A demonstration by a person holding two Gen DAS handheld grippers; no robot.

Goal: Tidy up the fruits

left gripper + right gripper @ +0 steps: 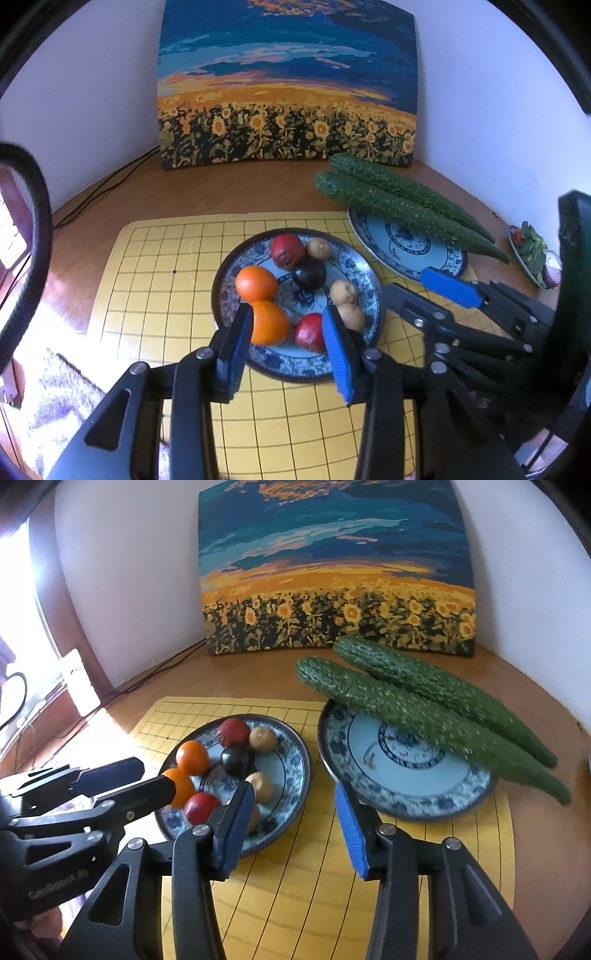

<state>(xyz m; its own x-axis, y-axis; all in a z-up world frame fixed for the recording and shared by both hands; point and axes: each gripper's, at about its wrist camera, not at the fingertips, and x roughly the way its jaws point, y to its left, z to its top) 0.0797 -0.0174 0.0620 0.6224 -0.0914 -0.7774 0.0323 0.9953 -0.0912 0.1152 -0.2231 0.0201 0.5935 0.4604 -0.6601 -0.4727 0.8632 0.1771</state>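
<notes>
Right wrist: two cucumbers (424,716) lie diagonally, seemingly across plate (399,786); both grippers (295,801) parted, empty.

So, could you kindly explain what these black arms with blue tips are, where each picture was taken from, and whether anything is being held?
They are hand-held tools rather than robot arms: a person carries one two-finger gripper in each hand, with a fisheye camera looking forward along its fingers. One picture comes from the left gripper, the other from the right gripper, and each tool also shows at the edge of the other's view. On a wooden table lies a yellow grid mat. The patterned plate holds two oranges, two red fruits, a dark plum and three small brown fruits. A second plate carries two cucumbers. A sunflower painting leans against the wall. Both grippers are open and hold nothing.
</notes>
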